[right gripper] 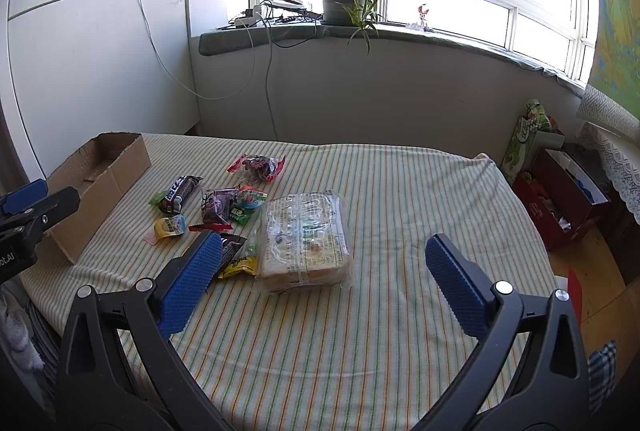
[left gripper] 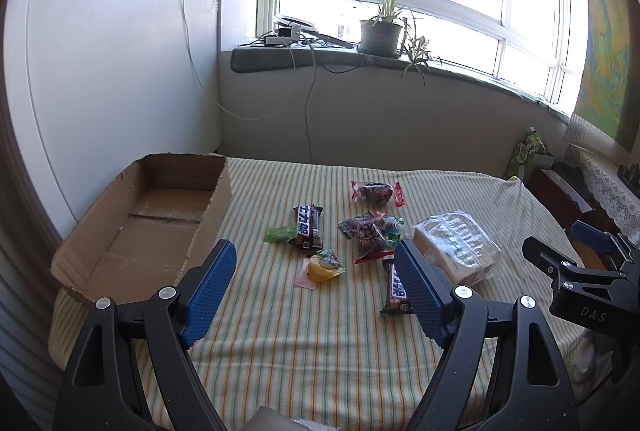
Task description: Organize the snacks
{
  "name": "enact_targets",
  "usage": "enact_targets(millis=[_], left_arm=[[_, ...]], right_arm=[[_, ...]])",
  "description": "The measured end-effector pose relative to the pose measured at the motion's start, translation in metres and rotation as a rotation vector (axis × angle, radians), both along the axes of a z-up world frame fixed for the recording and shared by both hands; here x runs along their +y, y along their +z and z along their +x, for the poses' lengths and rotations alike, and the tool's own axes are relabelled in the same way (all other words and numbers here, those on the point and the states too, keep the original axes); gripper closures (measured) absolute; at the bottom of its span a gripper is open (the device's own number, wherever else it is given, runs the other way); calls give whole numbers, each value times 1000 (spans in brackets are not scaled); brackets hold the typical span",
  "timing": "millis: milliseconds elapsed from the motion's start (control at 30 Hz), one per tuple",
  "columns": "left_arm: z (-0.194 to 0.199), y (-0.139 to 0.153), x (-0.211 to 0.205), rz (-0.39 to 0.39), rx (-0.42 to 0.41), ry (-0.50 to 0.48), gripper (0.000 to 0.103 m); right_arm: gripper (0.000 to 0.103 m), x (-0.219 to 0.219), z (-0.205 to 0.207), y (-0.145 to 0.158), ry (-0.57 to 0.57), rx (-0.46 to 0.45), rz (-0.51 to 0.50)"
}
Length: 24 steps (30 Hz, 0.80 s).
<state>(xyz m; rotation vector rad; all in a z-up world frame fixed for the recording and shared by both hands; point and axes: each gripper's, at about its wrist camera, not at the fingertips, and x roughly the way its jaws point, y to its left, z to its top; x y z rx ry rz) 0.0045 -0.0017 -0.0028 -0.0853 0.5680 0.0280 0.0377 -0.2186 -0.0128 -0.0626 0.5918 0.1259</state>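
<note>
Starting, by the look of it: cloth [right gripper: 400,191] spread flat and striped, cardboard box [left gripper: 152,215] at its left edge with nothing in it, every snack out on the fabric, none yet moved. Largest of them the clear-wrapped pack [right gripper: 306,243], lying flat to the right of the heap and just ahead of the right gripper [right gripper: 324,263], fingers spread wide, gripping nothing. Left gripper [left gripper: 316,267] likewise wide apart and empty, raised over the near side of the heap. Between pack and box, a loose cluster: two dark chocolate bars, one [left gripper: 309,227] toward the box, the other [left gripper: 394,287] half hidden behind the left gripper's right finger; a dark bag with red ends [left gripper: 376,193] at the far side; a tangle of small wrappers [left gripper: 370,233] in the middle; a yellow jelly cup [left gripper: 322,267] nearest; a green candy [left gripper: 280,233] beside the first bar. Probably first pick next: lowering over one item standing apart from its neighbours, closing on the wrapper, carrying left over the box wall. Pack likely wanting a wide, square grip.
</note>
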Motion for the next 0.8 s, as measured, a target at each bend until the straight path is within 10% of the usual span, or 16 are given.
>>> enact_targets(millis=[800], left_arm=[[2,-4,3,-12,12,-5,22]], right_arm=[[0,3,4,-7,21,26,1]])
